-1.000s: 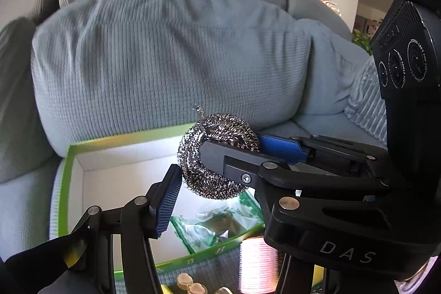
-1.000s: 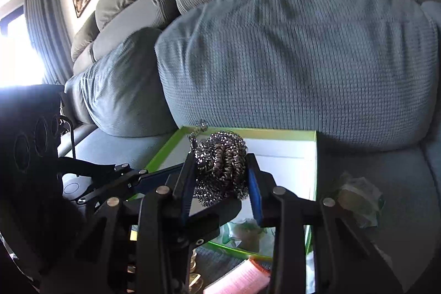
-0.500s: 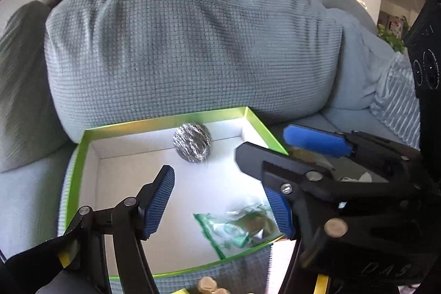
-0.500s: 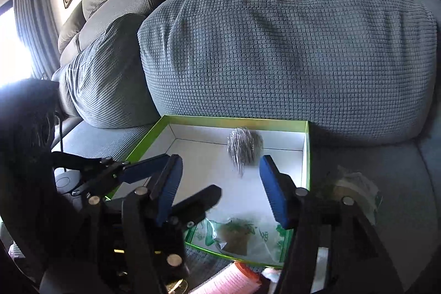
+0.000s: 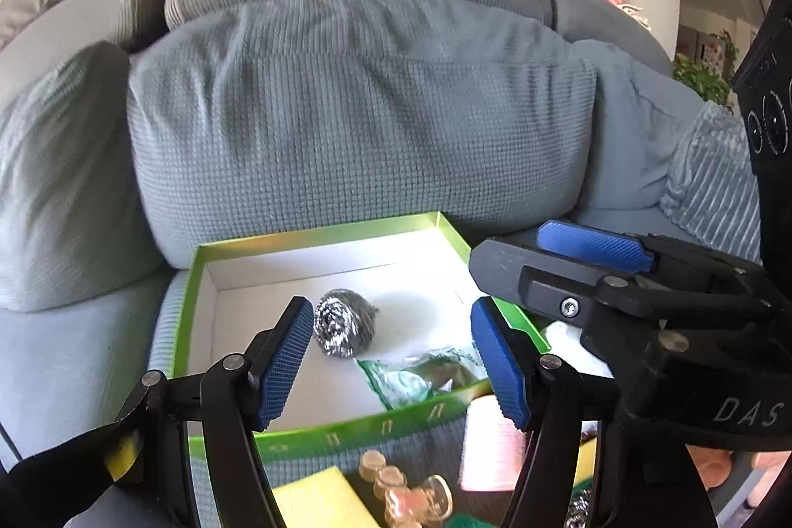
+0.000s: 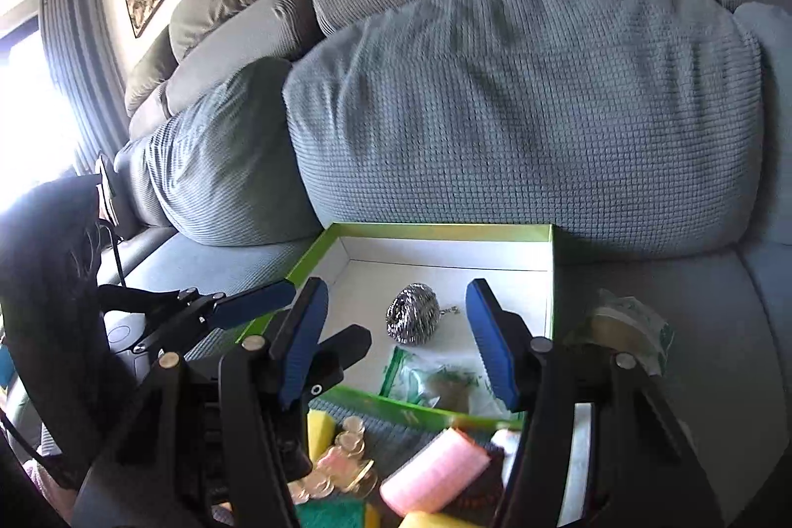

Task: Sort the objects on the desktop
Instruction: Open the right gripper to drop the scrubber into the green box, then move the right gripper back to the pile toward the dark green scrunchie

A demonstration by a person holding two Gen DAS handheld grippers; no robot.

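A steel wool scrubber [image 5: 342, 323] [image 6: 413, 317] lies inside a green-rimmed white box [image 5: 317, 238] [image 6: 435, 228] on the sofa seat. A clear green-printed bag [image 5: 420, 374] [image 6: 435, 379] lies in the box's near corner. My left gripper [image 5: 393, 360] is open and empty, above the box's near edge. My right gripper [image 6: 396, 340] is open and empty, above the box's near side; it also shows at the right of the left wrist view [image 5: 559, 261].
Grey sofa cushions [image 5: 346, 122] rise just behind the box. Near the box's front lie a pink roller [image 6: 435, 468], a yellow sponge [image 6: 319, 429], gold-coloured pieces [image 6: 346, 454] and a green pad [image 6: 329, 515]. A wrapped packet [image 6: 623, 330] lies right of the box.
The right gripper held the steel wool above the box, opened, and the wool dropped into the box. Both grippers have drawn back toward the near side.
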